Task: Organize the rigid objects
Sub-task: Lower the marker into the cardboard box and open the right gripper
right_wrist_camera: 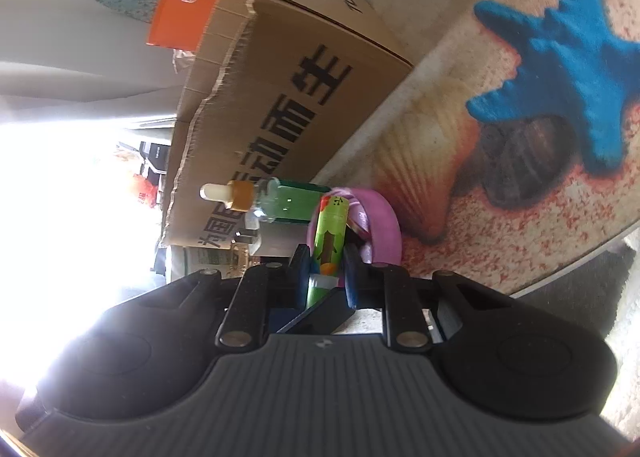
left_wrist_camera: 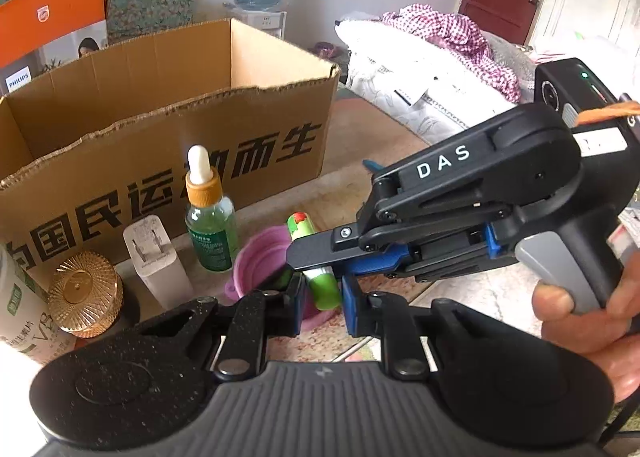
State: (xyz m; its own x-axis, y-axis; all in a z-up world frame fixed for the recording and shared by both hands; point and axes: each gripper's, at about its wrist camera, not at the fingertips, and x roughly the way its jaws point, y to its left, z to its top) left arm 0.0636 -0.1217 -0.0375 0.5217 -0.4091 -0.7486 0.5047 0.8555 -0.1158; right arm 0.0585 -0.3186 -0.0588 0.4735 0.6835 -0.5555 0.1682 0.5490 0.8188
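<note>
On the tabletop (left_wrist_camera: 384, 145), covered w/ a beach-print mat showing a blue starfish (right_wrist_camera: 560, 69) and a shell, I see a household room: patterned curtain far left, water jug at the back wall, red door at right, heap of bedding beside it.

Count, left to right in the left wrist view: 1 white printed canister (left_wrist_camera: 24, 305) at the edge, 1 gold ribbed lid (left_wrist_camera: 82, 291) on a dark jar, 1 white charger plug (left_wrist_camera: 158, 257) standing upright, 1 green dropper bottle (left_wrist_camera: 208, 217) w/ white bulb, 1 pink collapsible cup (left_wrist_camera: 260, 257), 1 green tube (left_wrist_camera: 320, 285). Behind them all: 1 open cardboard box (left_wrist_camera: 160, 129) w/ black lettering, and an orange Philips carton (left_wrist_camera: 52, 17) behind that.

Left gripper (left_wrist_camera: 322, 301): pads close on either side of the green tube; I can't tell if they actually press it. Right gripper (right_wrist_camera: 326, 269) comes in from the right, crossing over the cup, and pinches the same tube; my hand (left_wrist_camera: 580, 317) squeezes its trigger. Tube sits just in front of the cup, near the dropper bottle. The right gripper's body blocks much of the right side.
</note>
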